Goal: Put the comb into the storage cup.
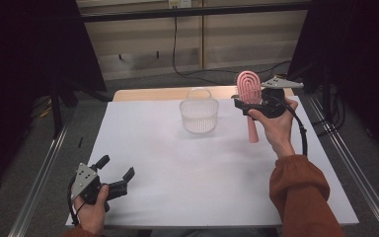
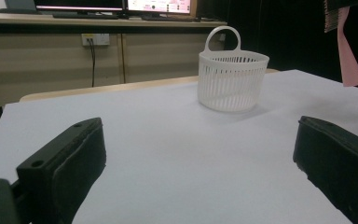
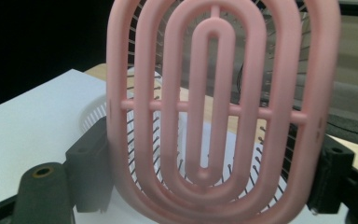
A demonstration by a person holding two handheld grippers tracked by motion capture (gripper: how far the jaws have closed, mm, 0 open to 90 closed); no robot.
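Hairbrush [image 3: 219,116], clamped in right gripper [image 1: 256,104] jaws, hides basket [image 1: 199,116]; left gripper [image 1: 114,174] released.

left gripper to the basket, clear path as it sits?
Probably yes. The left gripper sits open near the table's front edge, and the left gripper view shows only bare white table between its jaws and the basket. The right gripper holds the pink brush off to the side.

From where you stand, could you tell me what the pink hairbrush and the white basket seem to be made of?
The pink hairbrush, held in the right tongs, looks like moulded plastic with a smooth, slightly satin finish: concentric vented ribs, uniform colour. Its thin bristles could be metal or nylon; I cannot tell. The white basket looks like matte, slightly translucent plastic, with slotted walls and a loop handle moulded in one piece.
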